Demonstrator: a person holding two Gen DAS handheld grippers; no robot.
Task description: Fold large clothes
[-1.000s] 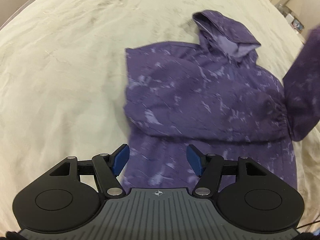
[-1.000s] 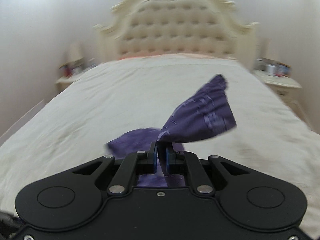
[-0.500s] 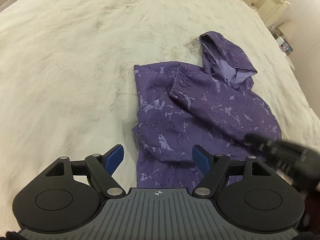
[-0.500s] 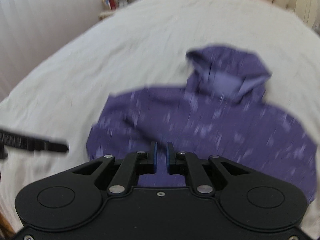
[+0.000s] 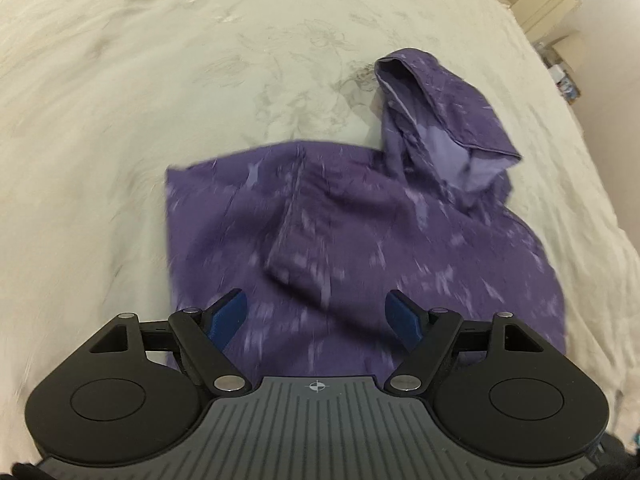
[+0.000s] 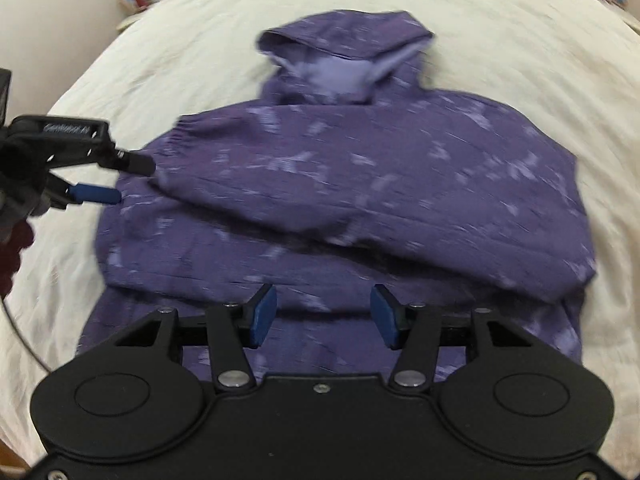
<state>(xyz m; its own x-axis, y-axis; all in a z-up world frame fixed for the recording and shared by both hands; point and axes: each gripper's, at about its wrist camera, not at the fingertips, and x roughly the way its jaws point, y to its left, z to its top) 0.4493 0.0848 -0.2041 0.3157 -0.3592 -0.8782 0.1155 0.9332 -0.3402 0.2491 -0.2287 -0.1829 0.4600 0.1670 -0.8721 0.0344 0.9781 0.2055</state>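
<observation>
A purple marbled hooded sweatshirt [image 6: 360, 184] is spread on the cream bed [image 5: 120, 120], its right sleeve [image 6: 304, 200] now released across the chest; both hand-held grippers [image 6: 323, 314] [image 5: 318, 316] are held apart, empty.

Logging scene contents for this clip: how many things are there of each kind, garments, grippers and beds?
Purple hoodies: 1
Grippers: 2, the left gripper and the right gripper, both open over the hoodie
Beds: 1
Total: 4
</observation>
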